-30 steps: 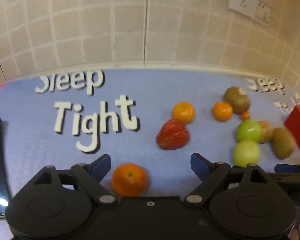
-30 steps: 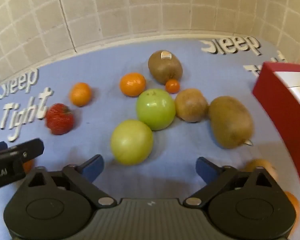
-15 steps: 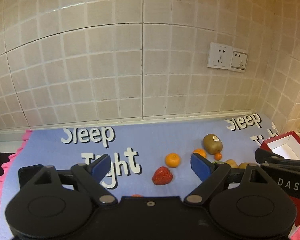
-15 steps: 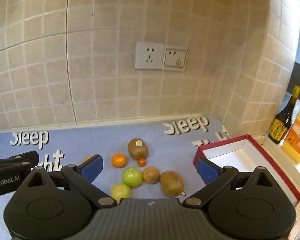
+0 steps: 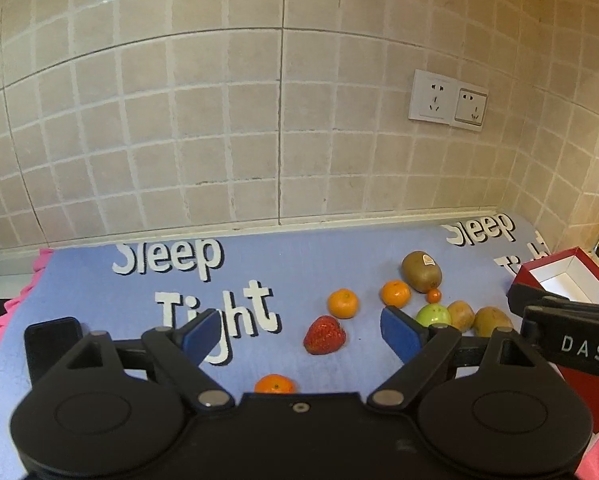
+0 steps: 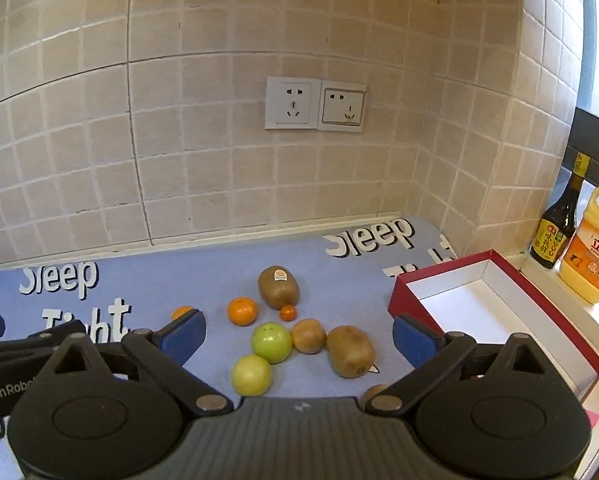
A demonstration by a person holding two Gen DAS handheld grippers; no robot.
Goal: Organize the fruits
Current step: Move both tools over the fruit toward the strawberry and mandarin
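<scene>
While both grippers hang above the mat [image 5: 299, 276] with nothing in them, every fruit lies loose on it and the red box [image 6: 499, 312] at the mat's right edge is bare inside. The left gripper [image 5: 299, 334] has its jaws spread wide; the right gripper [image 6: 299, 336] is spread just as wide.

Toward the mat's right half sits a cluster: two green apples [image 6: 271, 342], three kiwis [image 6: 349, 350] and a tiny orange fruit, several touching. Two oranges [image 6: 241, 311] lie just left of the cluster, a strawberry [image 5: 325, 335] nearer the mat's middle, and one more orange at the near edge under the left gripper.

I judge the apples firm, smooth and fairly heavy: take them across the widest part, or they may squirt out. The kiwis look fuzzy and should hold well if pinched across the short axis, gently if ripe. The oranges give a little and roll easily. If real, the strawberry would bruise, so it wants the lightest squeeze at its broad shoulders.
</scene>
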